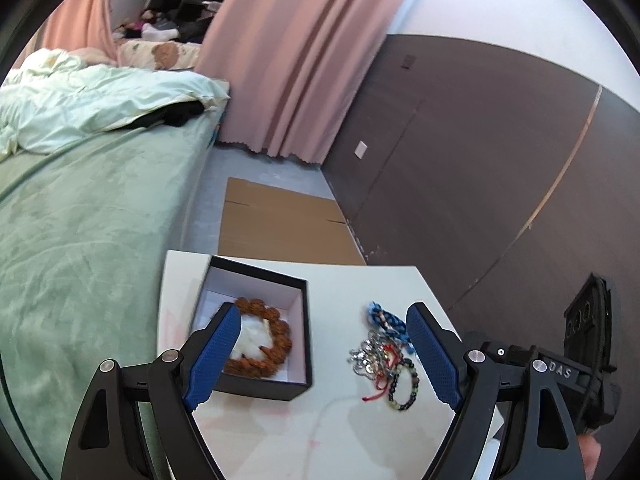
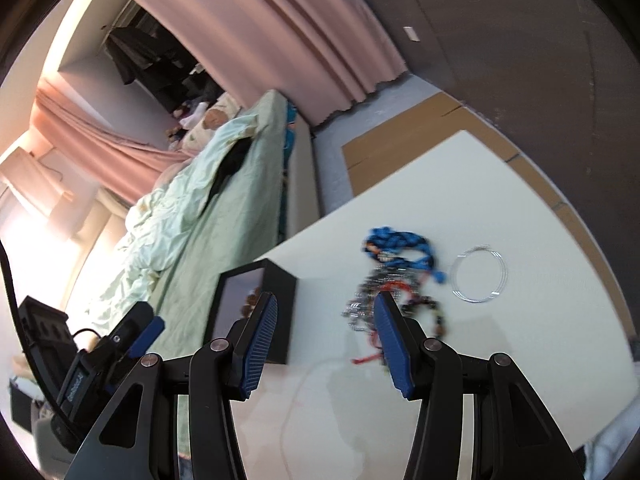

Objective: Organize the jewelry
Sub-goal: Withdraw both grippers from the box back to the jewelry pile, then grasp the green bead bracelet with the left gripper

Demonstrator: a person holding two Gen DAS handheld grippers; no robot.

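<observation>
A black box (image 1: 256, 388) with a white lining sits on the white table (image 1: 340, 432) and holds a brown bead bracelet (image 1: 276, 336). Right of it lies a tangled pile of jewelry (image 1: 384, 356): a blue braided cord (image 1: 386, 320), a silver chain, a red string and a dark bead bracelet (image 1: 404, 386). My left gripper (image 1: 324, 320) is open and empty, above the gap between box and pile. My right gripper (image 2: 326, 300) is open and empty, just short of the pile (image 2: 384, 284), with the box (image 2: 280, 304) to its left. A thin silver wire bangle (image 2: 478, 278) lies right of the pile.
A bed with a green cover (image 1: 88, 216) stands left of the table. Flat cardboard (image 1: 280, 220) lies on the floor behind it. Pink curtains (image 1: 296, 60) and a dark wall panel (image 1: 480, 140) stand at the back. The other gripper's body shows at each view's edge (image 1: 580, 368).
</observation>
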